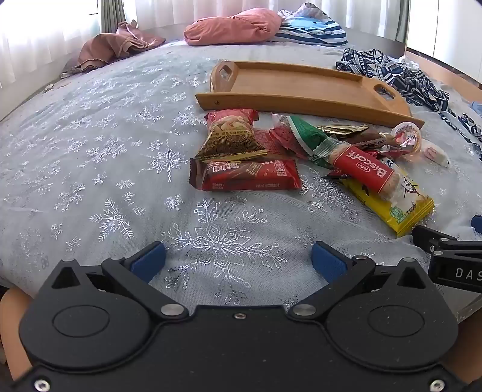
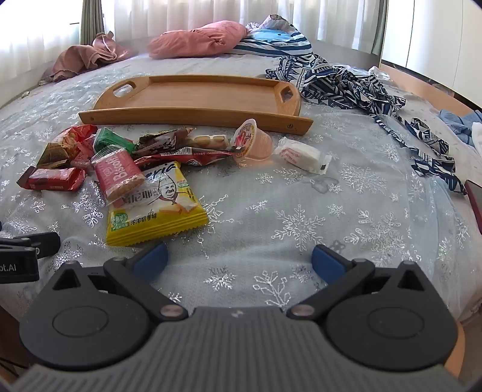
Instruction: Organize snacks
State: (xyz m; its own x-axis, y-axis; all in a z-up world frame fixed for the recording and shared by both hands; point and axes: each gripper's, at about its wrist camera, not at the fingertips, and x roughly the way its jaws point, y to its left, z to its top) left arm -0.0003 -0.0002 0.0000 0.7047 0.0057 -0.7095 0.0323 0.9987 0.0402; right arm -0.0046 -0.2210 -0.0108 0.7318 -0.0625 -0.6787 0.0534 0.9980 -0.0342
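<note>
A pile of snacks lies on the bed in front of a wooden tray [image 1: 301, 83] [image 2: 195, 93] that holds nothing. Among them are a red wafer pack [image 1: 245, 175] [image 2: 52, 178], a nut pack [image 1: 230, 134], a red Biscoff pack [image 1: 363, 165] [image 2: 119, 175], a yellow packet [image 1: 397, 205] [image 2: 156, 211], a jelly cup [image 2: 251, 143] [image 1: 406, 137] and a white wrapped sweet [image 2: 302, 155]. My left gripper [image 1: 238, 260] hovers open over the bedspread, short of the pile. Just right of the yellow packet, my right gripper [image 2: 239, 260] is open, nothing between its fingers.
Pink pillow [image 1: 232, 27], striped pillow [image 2: 274, 42] and brown cloth [image 1: 114, 45] lie at the far end. A blue patterned garment [image 2: 361, 90] spreads right of the tray. A dark red flat object [image 2: 476, 202] rests near the bed's right edge. Curtains hang behind.
</note>
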